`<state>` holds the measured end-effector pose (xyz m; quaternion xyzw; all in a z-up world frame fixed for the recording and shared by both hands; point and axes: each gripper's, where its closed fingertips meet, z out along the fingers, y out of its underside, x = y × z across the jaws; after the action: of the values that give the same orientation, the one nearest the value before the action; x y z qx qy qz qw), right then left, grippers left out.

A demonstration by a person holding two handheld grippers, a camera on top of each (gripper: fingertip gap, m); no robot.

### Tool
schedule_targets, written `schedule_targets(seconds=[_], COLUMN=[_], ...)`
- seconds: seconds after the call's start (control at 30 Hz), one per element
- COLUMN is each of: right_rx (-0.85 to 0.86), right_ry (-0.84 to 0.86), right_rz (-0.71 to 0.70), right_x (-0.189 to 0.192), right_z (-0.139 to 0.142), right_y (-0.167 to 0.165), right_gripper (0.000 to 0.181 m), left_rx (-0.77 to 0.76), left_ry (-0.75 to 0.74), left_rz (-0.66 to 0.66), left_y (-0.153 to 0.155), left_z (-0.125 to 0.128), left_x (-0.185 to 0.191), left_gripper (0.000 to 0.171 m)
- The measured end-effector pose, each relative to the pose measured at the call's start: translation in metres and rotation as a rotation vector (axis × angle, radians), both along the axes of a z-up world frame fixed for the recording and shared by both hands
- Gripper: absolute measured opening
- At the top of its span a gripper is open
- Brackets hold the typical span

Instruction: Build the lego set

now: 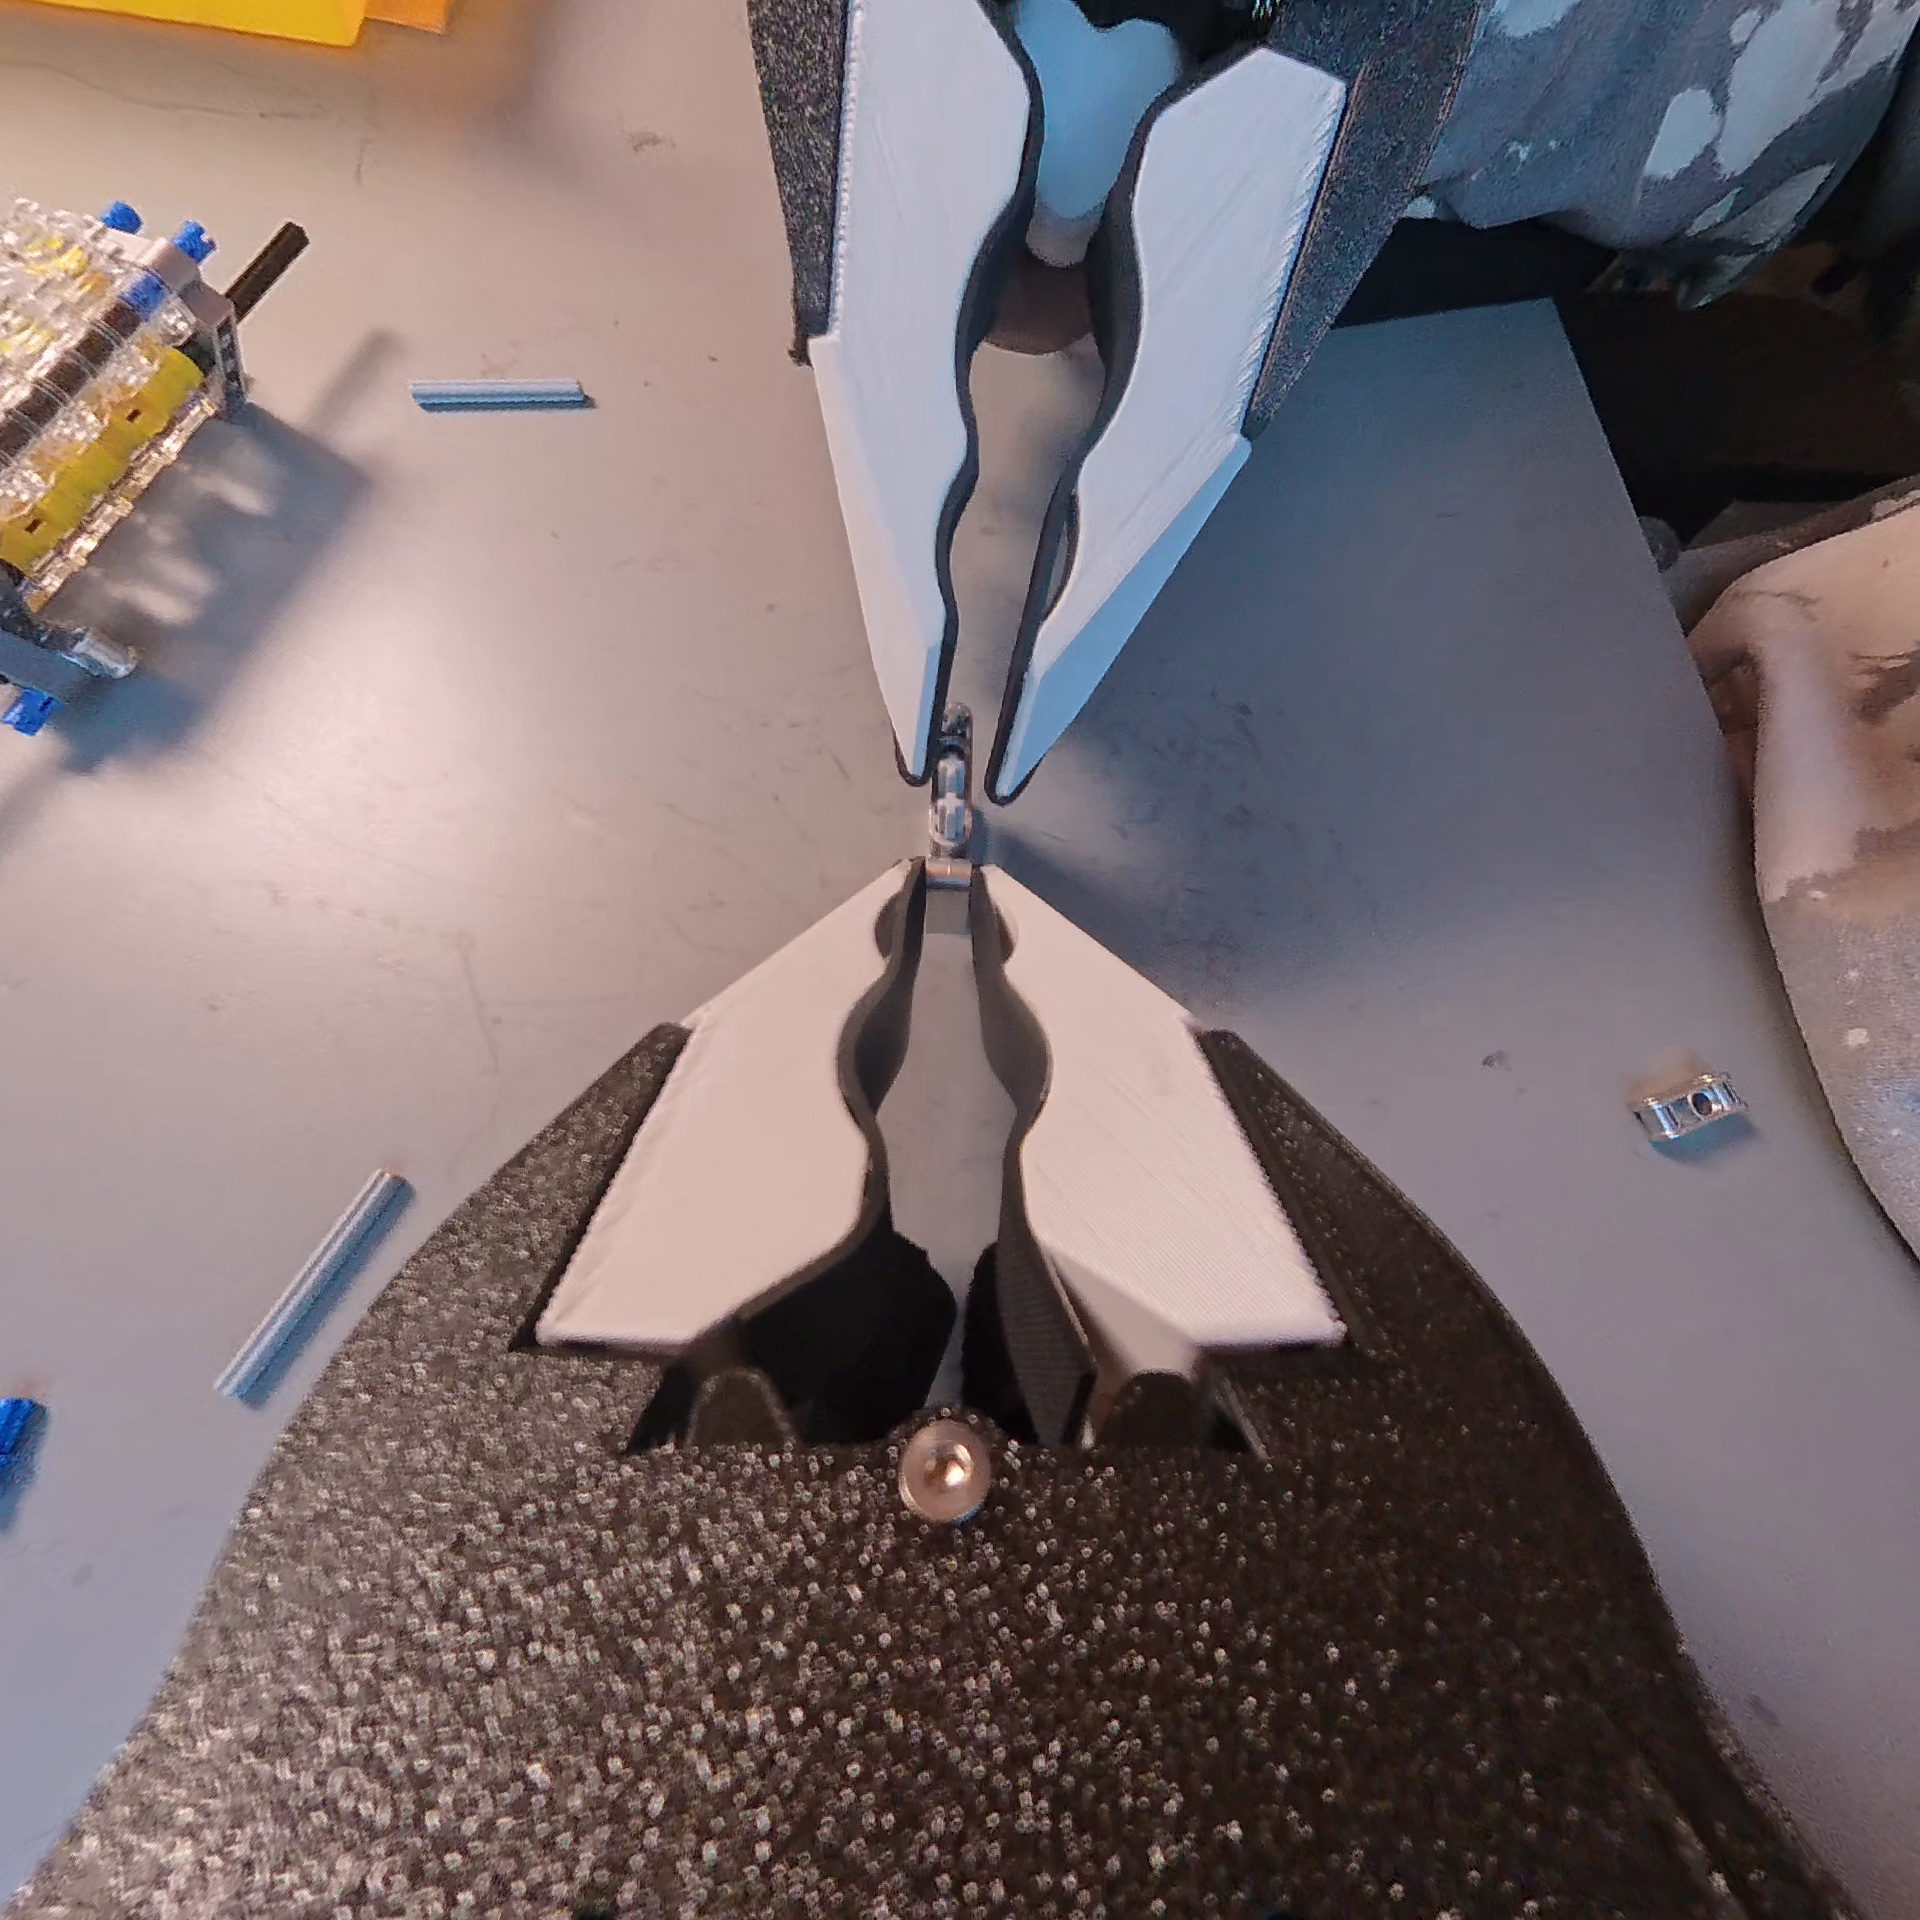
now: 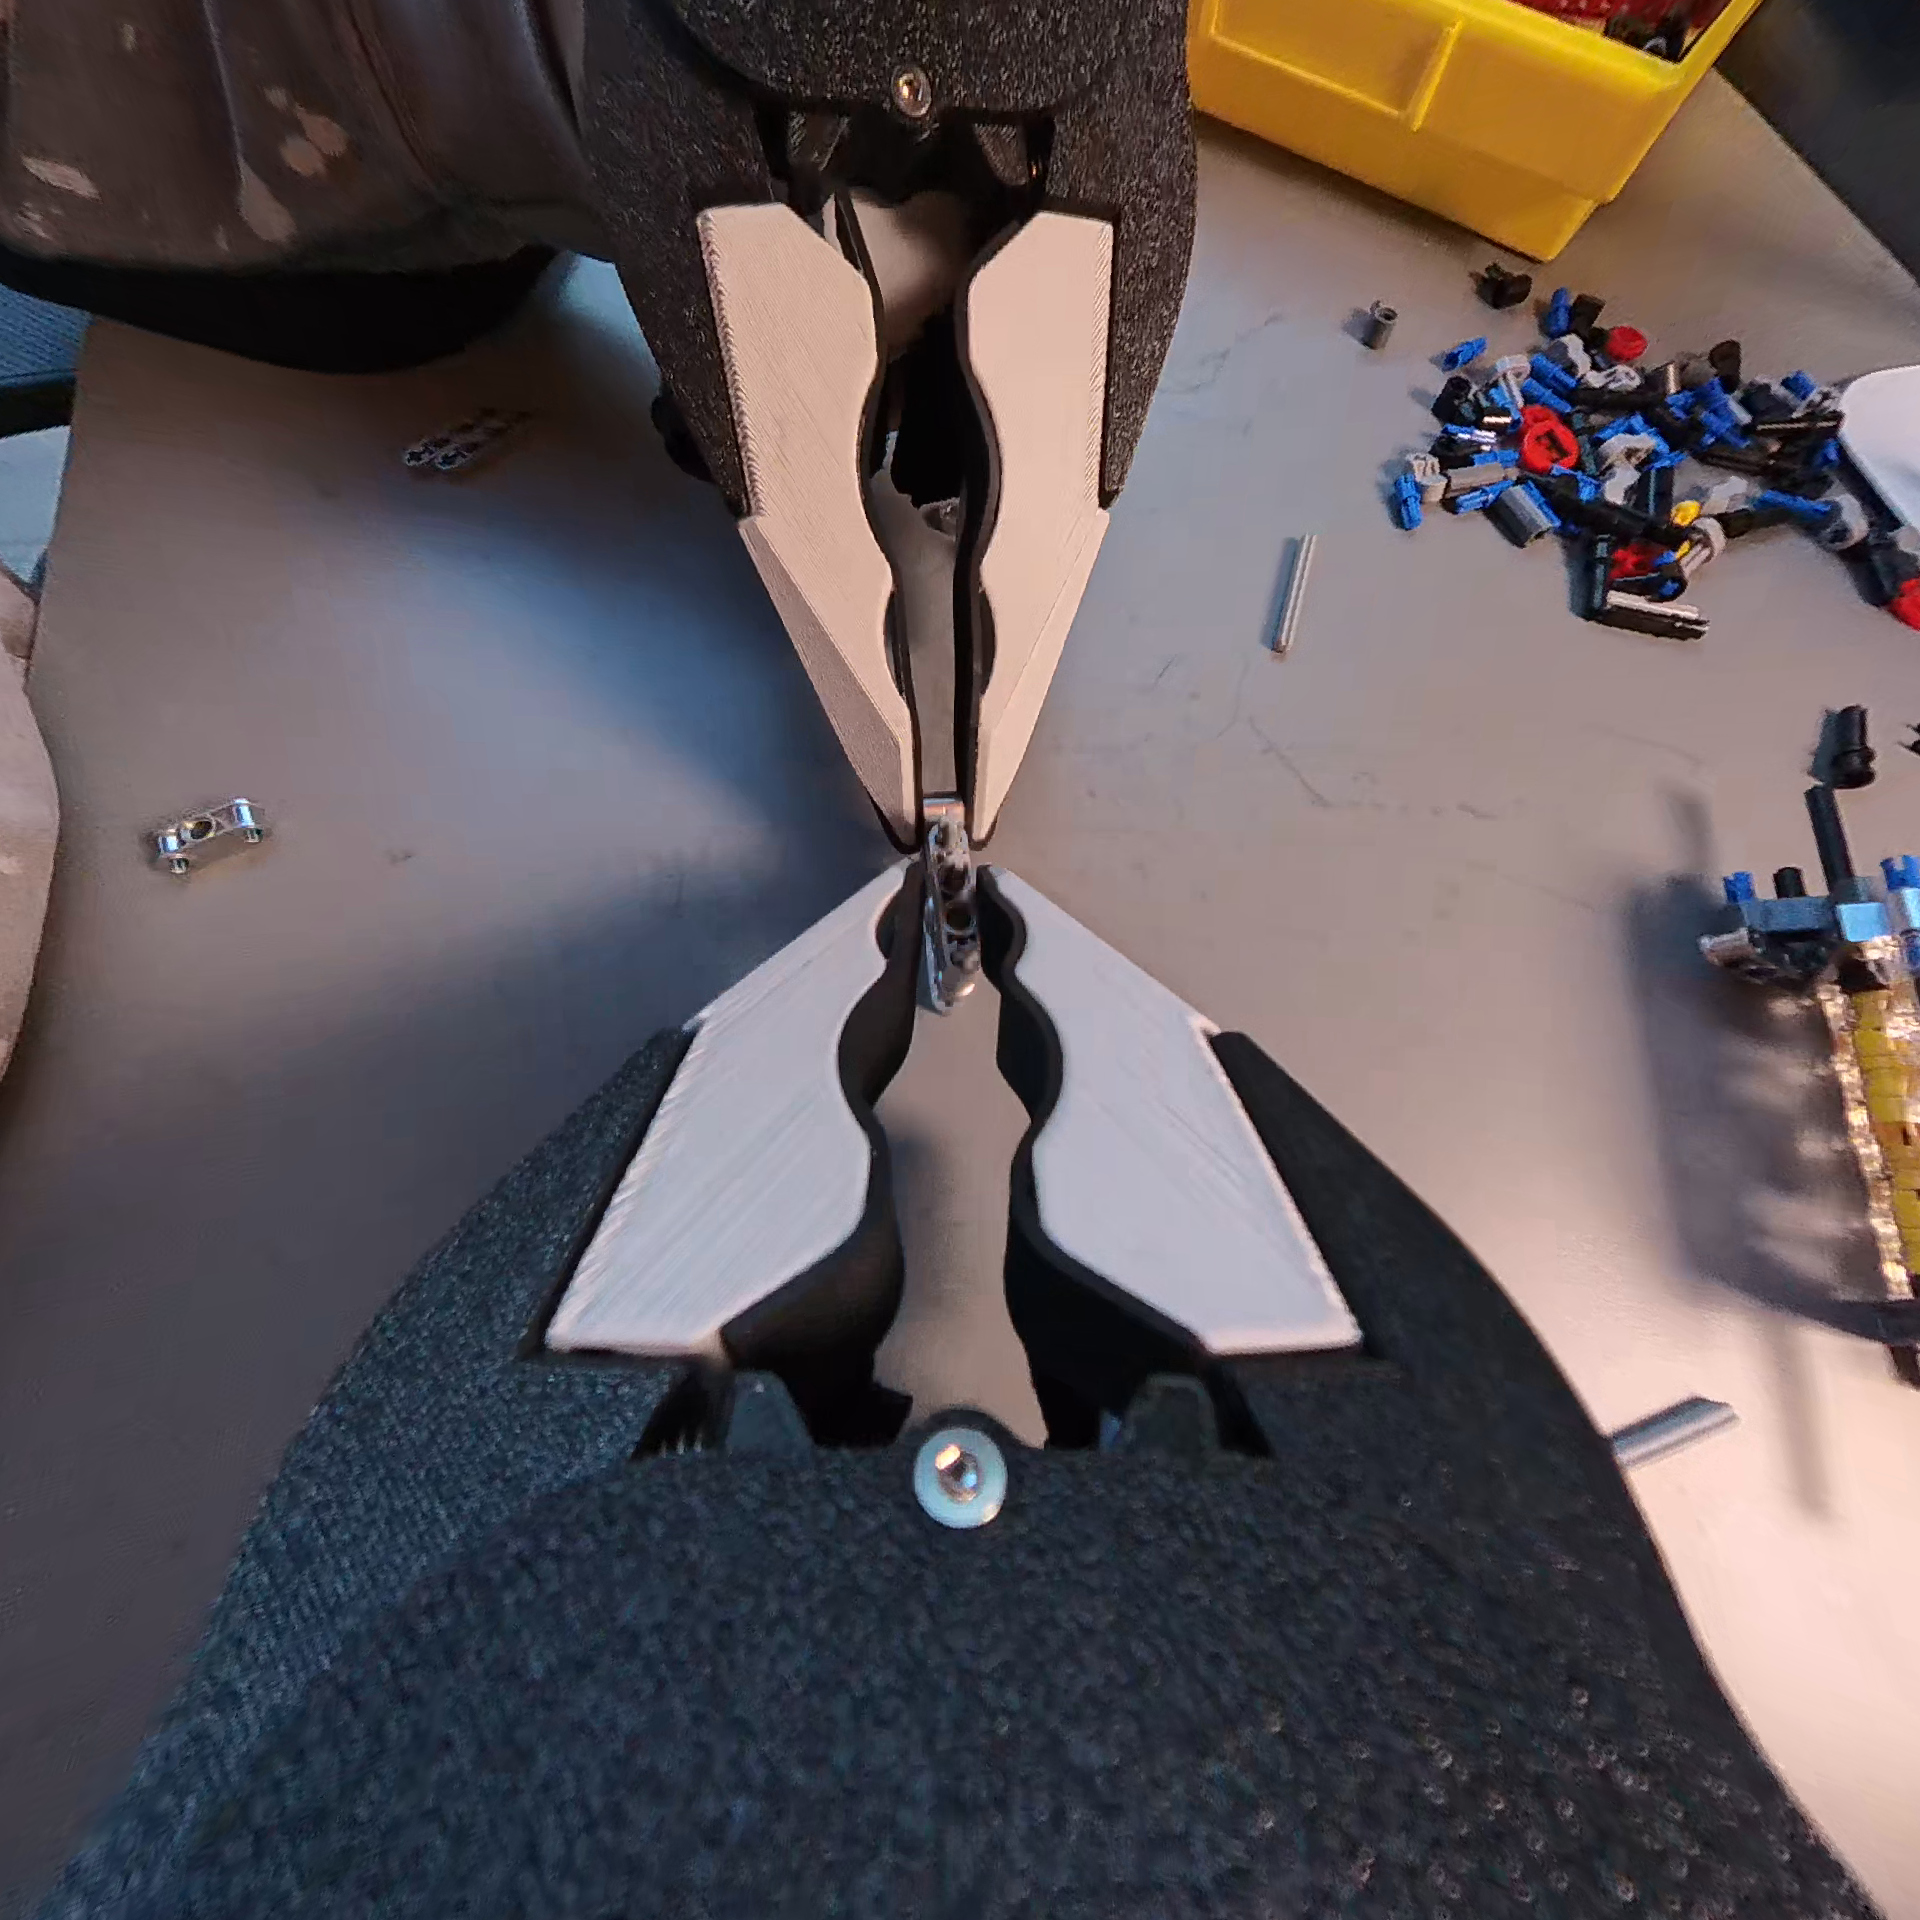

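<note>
My two grippers meet tip to tip above the grey table (image 1: 520,831). My left gripper (image 1: 948,871) is shut on a small grey piece (image 1: 948,881) at its very tips. My right gripper (image 2: 948,885) is shut on a small chrome beam with holes (image 2: 948,930), held on edge. The beam's end touches the grey piece. In the left wrist view the right gripper (image 1: 951,777) comes down from the top with the chrome beam (image 1: 952,816) sticking out of its tips. In the right wrist view the left gripper (image 2: 941,823) comes from the top.
A clear, yellow and blue brick assembly (image 1: 94,416) (image 2: 1860,987) stands to one side. Grey axles (image 1: 499,393) (image 1: 312,1283) (image 2: 1291,592) and another chrome beam (image 1: 1688,1107) (image 2: 208,831) lie loose. A pile of small parts (image 2: 1621,468) and a yellow bin (image 2: 1455,114) are far right. My left and right fingertips are right by each other.
</note>
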<state>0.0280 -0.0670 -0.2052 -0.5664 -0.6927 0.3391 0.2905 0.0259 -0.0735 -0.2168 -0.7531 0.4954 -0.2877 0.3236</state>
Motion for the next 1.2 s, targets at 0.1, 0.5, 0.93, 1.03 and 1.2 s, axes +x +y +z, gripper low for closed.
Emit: schedule_targets(seconds=[0.1,0.5,0.93,1.03,1.2], right_rx=[0.009,0.026,0.017,0.008,-0.084], right_ry=[0.023,-0.034,-0.111,-0.092,-0.035], right_rz=[0.014,0.036,0.054,0.054,0.035], right_x=[-0.004,-0.006,-0.008,-0.007,-0.001], right_z=[0.005,0.002,-0.004,-0.005,0.001], right_y=[-0.001,0.0,-0.006,-0.006,-0.005], right_gripper=[0.008,0.003,0.002,0.002,0.002], left_rx=[-0.001,-0.015,-0.038,-0.041,-0.047], left_ry=[0.004,-0.005,0.057,0.059,0.021], left_rz=[0.004,0.006,0.0,0.003,0.007], left_y=[0.001,0.001,-0.002,-0.002,-0.001], left_z=[0.0,0.0,-0.011,-0.012,-0.006], left_x=[0.0,0.001,0.006,0.008,0.012], left_gripper=[0.006,0.006,0.005,0.005,0.006])
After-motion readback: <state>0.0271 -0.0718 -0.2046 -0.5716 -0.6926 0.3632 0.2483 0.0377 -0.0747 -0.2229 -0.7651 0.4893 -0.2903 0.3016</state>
